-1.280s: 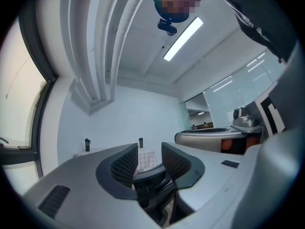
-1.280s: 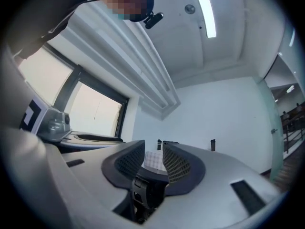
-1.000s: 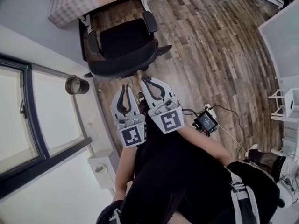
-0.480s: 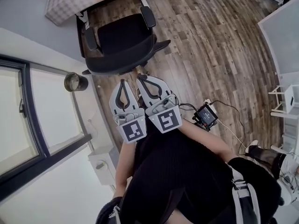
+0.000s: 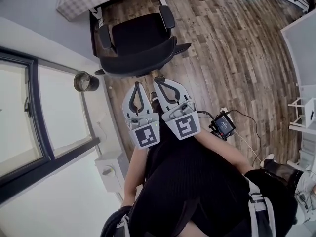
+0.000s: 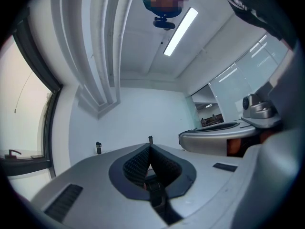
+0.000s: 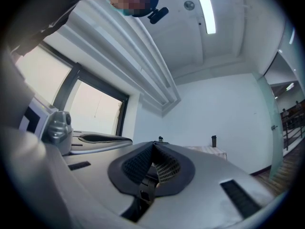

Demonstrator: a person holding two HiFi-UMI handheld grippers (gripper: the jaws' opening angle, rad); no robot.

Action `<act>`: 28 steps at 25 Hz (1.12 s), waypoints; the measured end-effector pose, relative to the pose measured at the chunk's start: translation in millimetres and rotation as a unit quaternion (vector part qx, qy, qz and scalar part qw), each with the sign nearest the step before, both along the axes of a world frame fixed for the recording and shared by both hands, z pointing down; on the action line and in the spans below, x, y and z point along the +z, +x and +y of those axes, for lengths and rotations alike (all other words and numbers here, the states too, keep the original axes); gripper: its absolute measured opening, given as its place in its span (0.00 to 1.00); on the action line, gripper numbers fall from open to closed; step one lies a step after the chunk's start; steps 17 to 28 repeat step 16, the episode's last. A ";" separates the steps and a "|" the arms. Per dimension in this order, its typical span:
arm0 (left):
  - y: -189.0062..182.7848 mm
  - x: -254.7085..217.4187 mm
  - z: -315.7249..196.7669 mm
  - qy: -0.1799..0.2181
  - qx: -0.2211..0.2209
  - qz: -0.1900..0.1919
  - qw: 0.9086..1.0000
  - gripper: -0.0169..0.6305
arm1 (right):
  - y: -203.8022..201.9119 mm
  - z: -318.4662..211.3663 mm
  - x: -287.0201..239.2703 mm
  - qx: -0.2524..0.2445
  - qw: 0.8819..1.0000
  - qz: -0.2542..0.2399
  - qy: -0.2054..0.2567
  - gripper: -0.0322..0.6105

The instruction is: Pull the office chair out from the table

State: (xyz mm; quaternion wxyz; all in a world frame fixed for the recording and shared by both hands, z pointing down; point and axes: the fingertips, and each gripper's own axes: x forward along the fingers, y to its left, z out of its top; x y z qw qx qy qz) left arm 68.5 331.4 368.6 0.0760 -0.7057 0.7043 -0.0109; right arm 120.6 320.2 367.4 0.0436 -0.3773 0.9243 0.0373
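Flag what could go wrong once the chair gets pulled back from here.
The left gripper and right gripper are both shut and empty just behind the chair. Unless they open, they may only nudge the backrest or slip off it. A device lies on the floor at the person's right, where the wheels or a backward step could catch it. The bin by the wall might get knocked if the chair swings.

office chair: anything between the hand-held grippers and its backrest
Nothing visible: the left hand-held gripper and the right hand-held gripper, both shut and empty, sit close behind the office chair backrest.
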 end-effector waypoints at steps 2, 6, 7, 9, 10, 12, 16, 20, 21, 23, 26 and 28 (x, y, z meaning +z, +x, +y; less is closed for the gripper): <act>-0.3 1.3 0.1 -0.002 0.001 -0.002 1.000 0.01 | 0.8 -1.3 1.7 0.003 1.000 0.003 -0.003 0.05; -3.8 4.6 0.6 -0.010 -0.001 -0.004 1.000 0.01 | 1.1 -3.0 2.1 0.007 1.000 0.004 -0.003 0.05; -5.2 5.0 0.6 -0.011 -0.001 -0.004 1.000 0.01 | 0.8 -3.1 2.5 0.008 1.000 0.004 -0.004 0.05; -7.6 5.8 1.2 -0.012 -0.002 -0.004 1.000 0.01 | 1.4 -3.0 4.1 0.011 1.000 0.005 -0.007 0.05; -8.9 6.0 1.5 -0.013 -0.004 -0.004 1.000 0.01 | 2.2 -3.5 4.4 0.013 1.000 0.005 -0.008 0.05; -12.5 5.6 1.1 -0.013 -0.009 -0.003 1.000 0.01 | 4.2 -6.2 4.4 0.016 1.000 0.004 -0.010 0.05; -21.4 6.1 2.1 -0.016 -0.024 0.000 1.000 0.01 | 10.2 -11.5 6.3 0.016 1.000 0.011 -0.015 0.05; -21.4 6.1 2.1 -0.016 -0.024 0.000 1.000 0.01 | 10.2 -11.5 6.3 0.016 1.000 0.011 -0.015 0.05; -21.4 6.1 2.1 -0.016 -0.024 0.000 1.000 0.01 | 10.2 -11.5 6.3 0.016 1.000 0.011 -0.015 0.05; -21.4 6.1 2.1 -0.016 -0.024 0.000 1.000 0.01 | 10.2 -11.5 6.3 0.016 1.000 0.011 -0.015 0.05; -21.4 6.1 2.1 -0.016 -0.024 0.000 1.000 0.01 | 10.2 -11.5 6.3 0.016 1.000 0.011 -0.015 0.05; -21.4 6.1 2.1 -0.016 -0.024 0.000 1.000 0.01 | 10.2 -11.5 6.3 0.016 1.000 0.011 -0.015 0.05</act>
